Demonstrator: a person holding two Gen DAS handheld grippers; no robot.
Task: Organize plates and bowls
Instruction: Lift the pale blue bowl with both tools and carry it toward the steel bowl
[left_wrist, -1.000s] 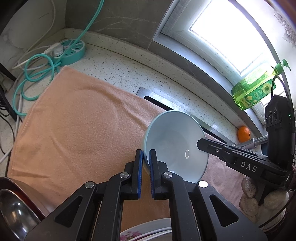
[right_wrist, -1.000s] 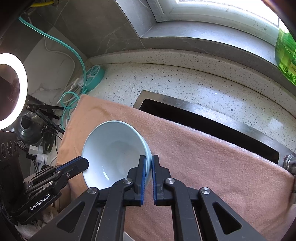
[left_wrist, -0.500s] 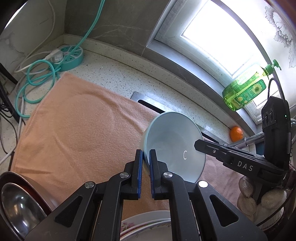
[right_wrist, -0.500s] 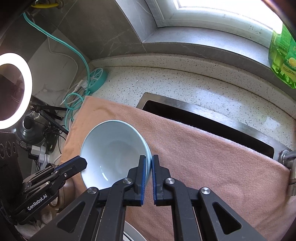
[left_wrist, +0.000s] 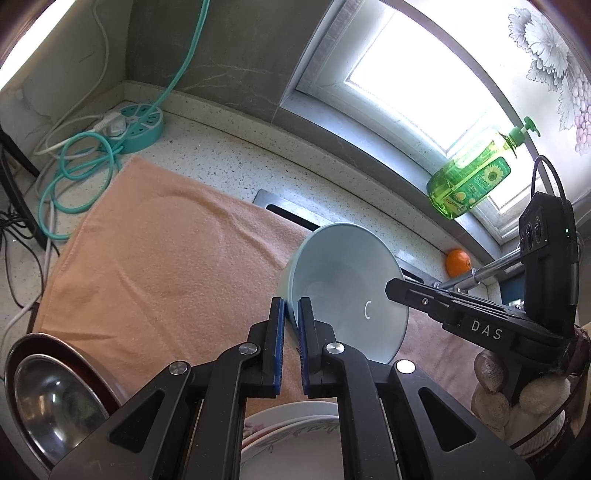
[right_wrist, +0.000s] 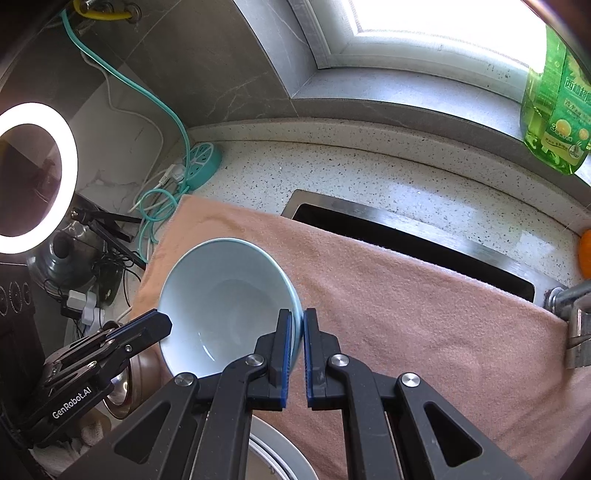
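Observation:
A light blue bowl (left_wrist: 347, 291) (right_wrist: 225, 299) hangs tilted above the peach towel (left_wrist: 155, 266), held from two sides. My left gripper (left_wrist: 291, 306) is shut on the bowl's left rim, the rim pinched between its blue pads. On the opposite rim my right gripper (right_wrist: 298, 317) is shut as well. Each gripper shows in the other's view: the right one (left_wrist: 391, 286) at the bowl's right edge, the left one (right_wrist: 162, 325) at its left edge. Below lie a stack of floral plates (left_wrist: 291, 424) and a steel bowl (left_wrist: 48, 402) inside a brown dish.
The towel covers part of a sink (right_wrist: 406, 240), with a faucet (right_wrist: 569, 299) at the right. A green soap bottle (left_wrist: 472, 181) and an orange (left_wrist: 458, 262) sit by the window. A teal power strip (left_wrist: 136, 127) with cables and a ring light (right_wrist: 37, 177) are at the left.
Both grippers have risen together with the bowl held between them. More of the plates and the steel bowl shows below.

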